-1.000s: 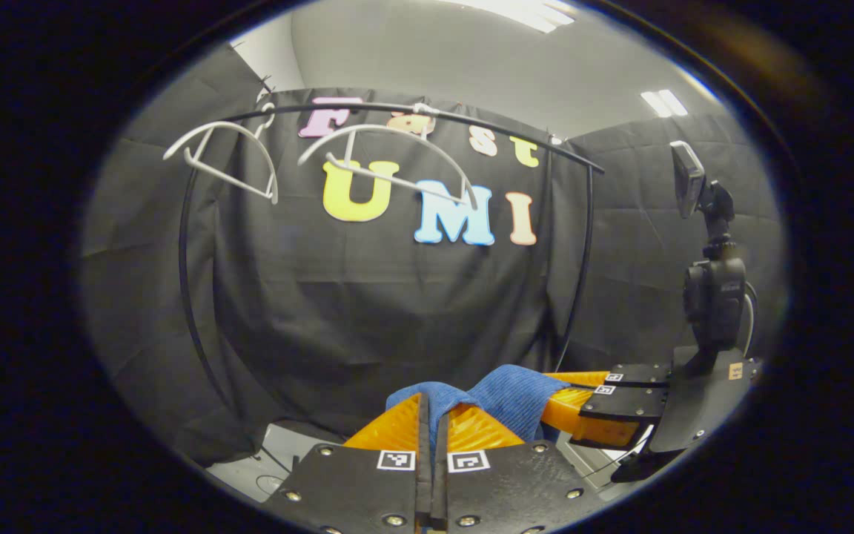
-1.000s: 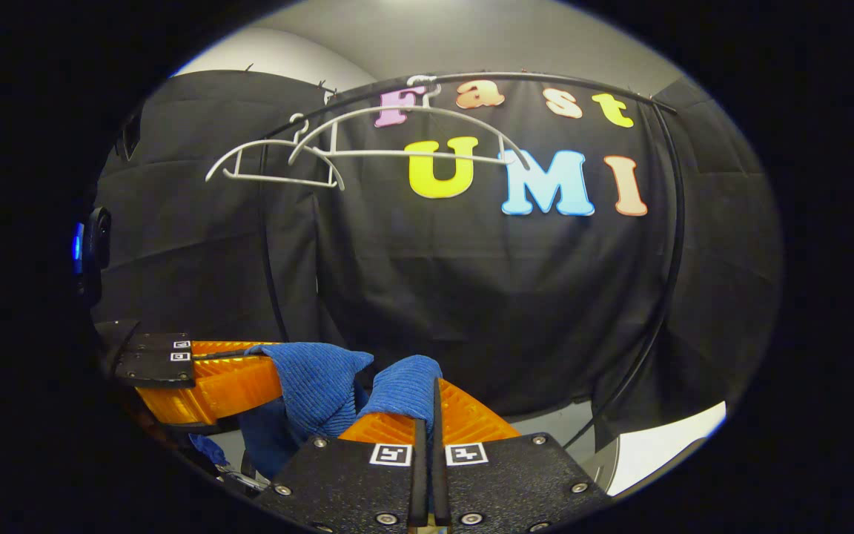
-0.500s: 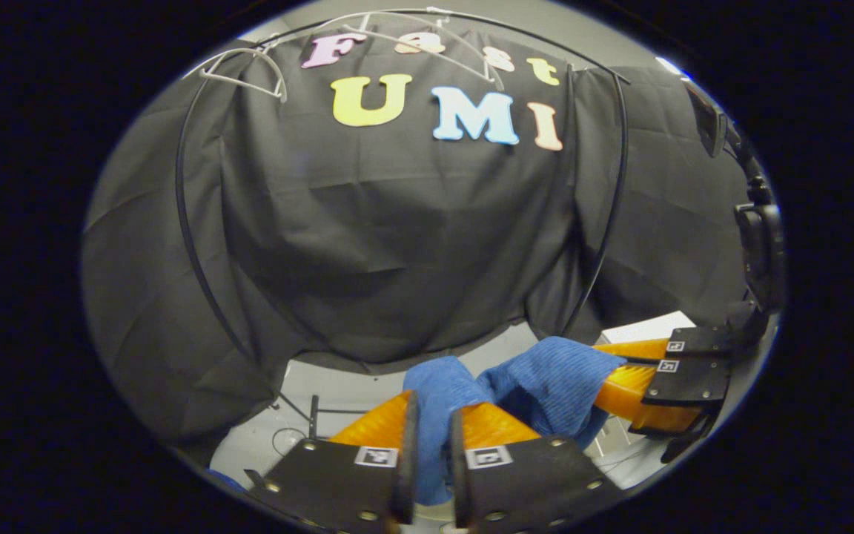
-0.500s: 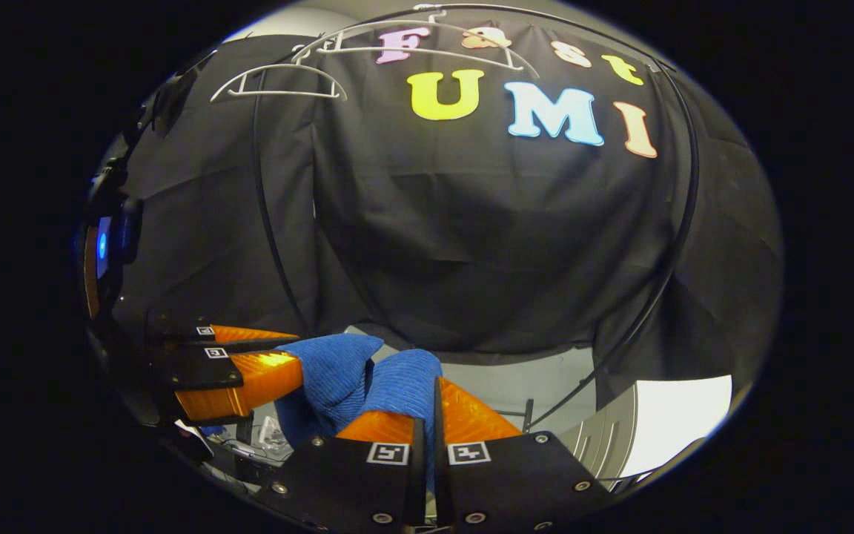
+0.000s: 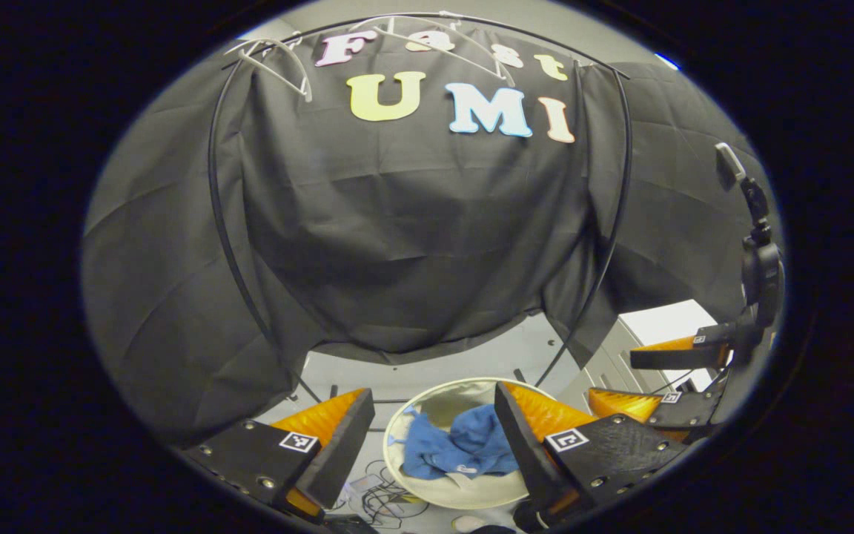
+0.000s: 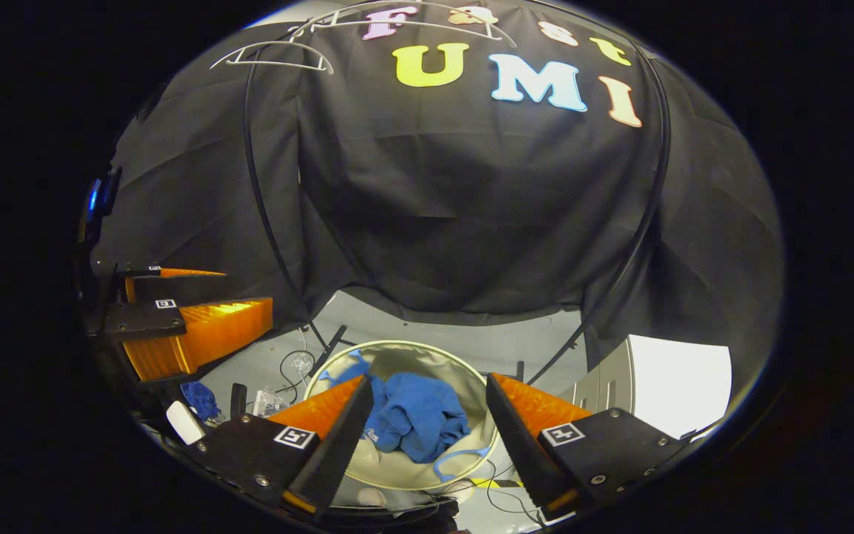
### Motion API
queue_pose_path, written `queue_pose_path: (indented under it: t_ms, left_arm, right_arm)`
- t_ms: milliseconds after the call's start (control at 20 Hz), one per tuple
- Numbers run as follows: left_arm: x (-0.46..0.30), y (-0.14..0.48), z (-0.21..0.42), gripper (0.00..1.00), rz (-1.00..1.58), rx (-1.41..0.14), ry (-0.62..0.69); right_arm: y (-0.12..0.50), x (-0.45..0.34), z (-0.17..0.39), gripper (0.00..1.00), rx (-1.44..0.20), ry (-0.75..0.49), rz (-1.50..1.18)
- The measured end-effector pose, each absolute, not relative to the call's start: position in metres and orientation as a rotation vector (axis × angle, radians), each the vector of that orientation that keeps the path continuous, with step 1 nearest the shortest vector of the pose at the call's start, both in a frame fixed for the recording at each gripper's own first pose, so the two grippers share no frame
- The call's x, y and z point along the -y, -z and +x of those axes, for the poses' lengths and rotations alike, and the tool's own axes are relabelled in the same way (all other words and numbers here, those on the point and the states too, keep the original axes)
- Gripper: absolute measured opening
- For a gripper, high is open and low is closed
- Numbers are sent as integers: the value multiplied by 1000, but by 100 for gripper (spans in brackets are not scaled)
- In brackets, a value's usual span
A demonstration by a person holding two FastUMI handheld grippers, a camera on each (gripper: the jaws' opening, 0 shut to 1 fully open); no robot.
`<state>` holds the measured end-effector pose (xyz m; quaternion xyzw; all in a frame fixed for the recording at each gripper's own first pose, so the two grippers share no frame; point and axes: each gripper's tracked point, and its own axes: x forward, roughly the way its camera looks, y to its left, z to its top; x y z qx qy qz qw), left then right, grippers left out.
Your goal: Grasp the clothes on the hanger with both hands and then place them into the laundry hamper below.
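Left gripper (image 5: 427, 437): its fingers are standing wide apart, gripping nothing, hanging above the hamper (image 5: 397, 486). It is also showing at the left of the right gripper view, fingers spread there too.
Right gripper (image 6: 427, 426): its fingers are spread wide as well, nothing between them, looking down into the same hamper. In the left gripper view it is sitting at the right edge, open.
Clothes (image 6: 416, 415): the blue garment is lying inside the round pale hamper, bunched into a soft crumpled heap near the middle, free of both grippers.
Look of the cloth: deep blue, ribbed or knitted in texture, folds piling on each other; a lighter blue loop or strap is trailing toward the near rim (image 6: 464, 454).
Hangers (image 6: 271, 53): two white hangers are hanging bare on the black rail at the top.
Floor clutter: cables (image 6: 290, 363) and a small blue scrap (image 6: 201, 399) are lying beside the hamper.
Progress: judging from the bare hangers and the cloth in the hamper, the drop is looking done.
Risk one: that trailing loop is sitting close to the rim, so a finger sweeping low could be snagging it and dragging the cloth out.
Risk two: the hamper is looking light and soft-walled, so a bump from either gripper could be tipping it.
Safest move: lifting both grippers straight up, fingers kept apart.
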<state>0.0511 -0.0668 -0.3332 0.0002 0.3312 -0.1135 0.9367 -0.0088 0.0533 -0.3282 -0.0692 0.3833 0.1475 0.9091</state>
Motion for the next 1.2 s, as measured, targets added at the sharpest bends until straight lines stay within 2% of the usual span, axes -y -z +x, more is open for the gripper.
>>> queue_pose_path:
  t_ms: [150, 200, 250, 300, 350, 400, 450, 550, 600, 650, 700, 800, 900, 1200]
  left_arm:
    - [57, 322, 49, 95, -4, -652, 226]
    - [56, 315, 52, 100, -6, -637, 226]
    - [57, 308, 52, 100, -8, -625, 226]
    - [56, 296, 54, 95, -9, -605, 226]
    - [57, 283, 58, 100, -8, -582, 228]
    - [57, 265, 64, 100, -7, -544, 229]
    - [57, 244, 71, 95, -1, -501, 228]
    - [54, 197, 80, 95, 17, -416, 218]
    - [52, 174, 81, 99, 22, -380, 208]
    - [50, 150, 83, 99, 17, -346, 202]
    - [49, 127, 84, 94, 7, -312, 190]
    - [42, 88, 85, 99, -8, -257, 151]
    - [42, 55, 77, 99, -20, -212, 121]
    - [57, -14, 52, 99, -8, -88, 88]
  right_arm:
    - [316, -56, -9, 95, -761, -303, -153]
    - [309, -58, -7, 95, -749, -300, -150]
    - [301, -58, -7, 95, -736, -297, -145]
    - [291, -58, -7, 95, -717, -292, -140]
    - [277, -59, -6, 95, -689, -288, -133]
    - [261, -59, -3, 95, -656, -286, -127]
    - [245, -57, -1, 95, -618, -282, -124]
    - [205, -49, 11, 95, -545, -271, -112]
    - [182, -43, 16, 94, -504, -265, -103]
    - [158, -35, 19, 94, -456, -259, -92]
    - [130, -26, 22, 94, -400, -248, -84]
    - [85, -11, 20, 94, -312, -229, -76]
    - [49, 10, 17, 93, -239, -207, -68]
    - [-13, 66, 10, 94, -111, -110, 10]
